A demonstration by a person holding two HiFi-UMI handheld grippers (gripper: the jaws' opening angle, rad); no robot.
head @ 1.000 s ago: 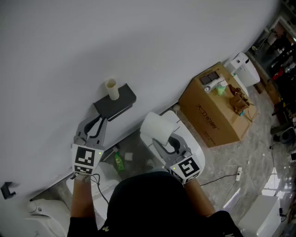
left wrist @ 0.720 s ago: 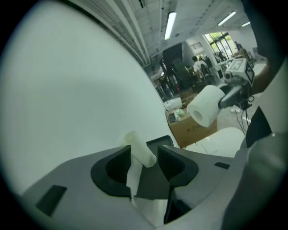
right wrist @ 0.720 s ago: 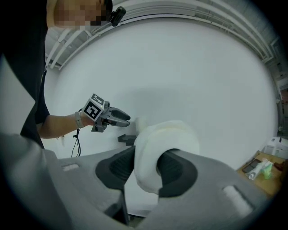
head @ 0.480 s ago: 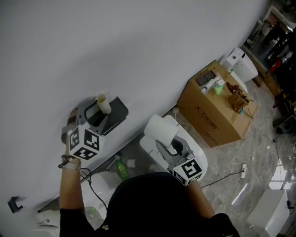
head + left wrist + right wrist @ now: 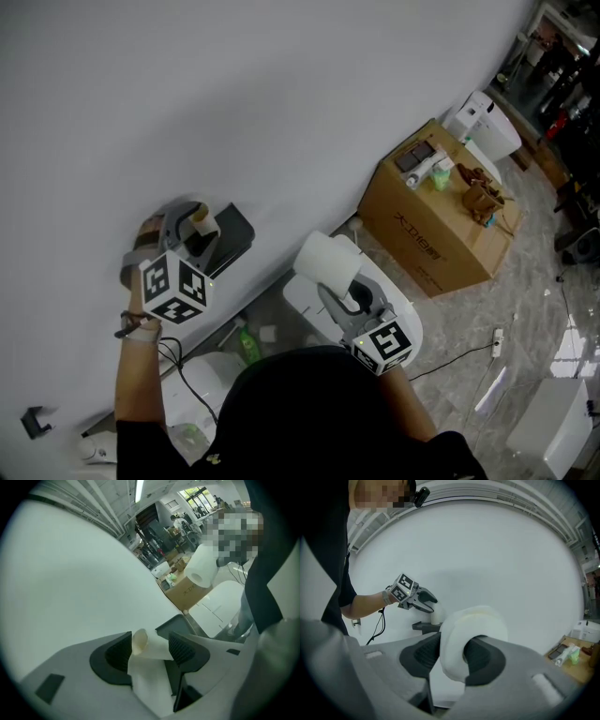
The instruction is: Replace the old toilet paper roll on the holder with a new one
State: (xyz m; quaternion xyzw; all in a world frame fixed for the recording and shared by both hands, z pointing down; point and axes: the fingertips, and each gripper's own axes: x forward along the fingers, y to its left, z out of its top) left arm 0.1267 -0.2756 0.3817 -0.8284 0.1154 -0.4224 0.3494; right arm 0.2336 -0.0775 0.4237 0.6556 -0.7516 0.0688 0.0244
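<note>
The old roll, a bare cardboard tube (image 5: pixel 200 217) (image 5: pixel 143 645), stands upright on the black wall holder (image 5: pixel 234 230) (image 5: pixel 176 625). My left gripper (image 5: pixel 192 225) (image 5: pixel 150 649) reaches over the holder with its jaws opening. The tube sits between the pads, which stand on either side without pressing it. My right gripper (image 5: pixel 339 281) (image 5: pixel 452 656) is shut on the full white new roll (image 5: pixel 326 260) (image 5: pixel 471 634), held out from the wall to the right of the holder. The right gripper view also shows the left gripper (image 5: pixel 423 601) at the tube (image 5: pixel 436 616).
A white toilet (image 5: pixel 389 300) stands below the right gripper. Against the wall to its right is a cardboard box (image 5: pixel 436 220) with small items on top. A green bottle (image 5: pixel 246 339) stands on the floor by the wall. A second toilet (image 5: pixel 492 131) is far right.
My left gripper rose from below the holder to the tube, rolled over, and its jaws went from shut to wide around the tube. The right gripper kept its hold on the new roll.
</note>
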